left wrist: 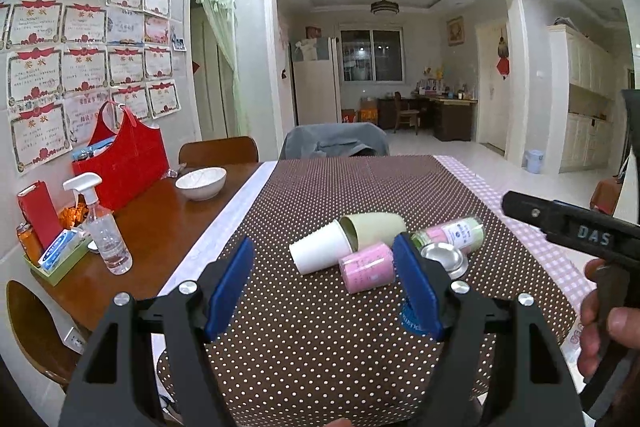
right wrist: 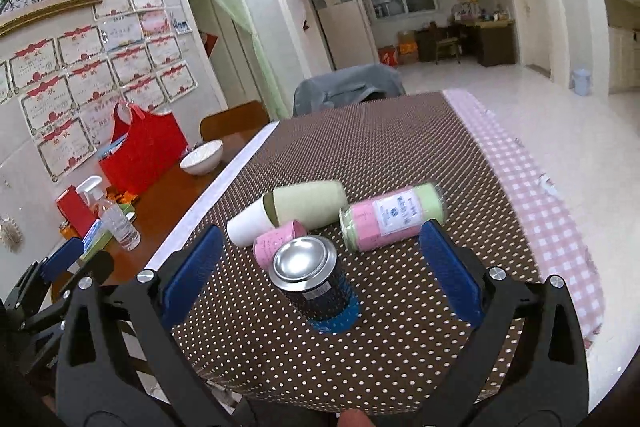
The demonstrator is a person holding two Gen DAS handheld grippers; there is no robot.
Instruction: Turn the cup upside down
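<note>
Right tool (right wrist: pixel 320 275): blue-padded fingers (right wrist: pixel 192 275) spread wide apart, gripping nothing. Between them, nearest the lens, a dark can-shaped cup (right wrist: pixel 316 281) stands inverted on a blue round coaster (right wrist: pixel 340 321), its silver base uppermost. It touches neither pad.

Left tool (left wrist: pixel 324 287): fingers likewise wide apart and empty, held over the brown dotted cloth (left wrist: pixel 320 347) covering the table (left wrist: pixel 160 227). In this view the same inverted cup (left wrist: pixel 446 259) is partly hidden behind the right-hand pad, only its silver base and the coaster edge (left wrist: pixel 412 325) showing. The right tool's black body (left wrist: pixel 572 227) and the hand (left wrist: pixel 604 319) holding it appear at the right edge.

Behind the cup, a cluster lying on their sides:
- a pink cup (right wrist: pixel 278 241), just beside the dark cup;
- a white cup (right wrist: pixel 250 225);
- a pale green cup (right wrist: pixel 308 205), its rim resting against the white one;
- a glass jar (right wrist: pixel 394 217) with pink and green contents and a white label.

On the bare wooden part of the table, well apart to the left: a white bowl (left wrist: pixel 201 183), a spray bottle (left wrist: pixel 104 227) and a red bag (left wrist: pixel 128 163).
</note>
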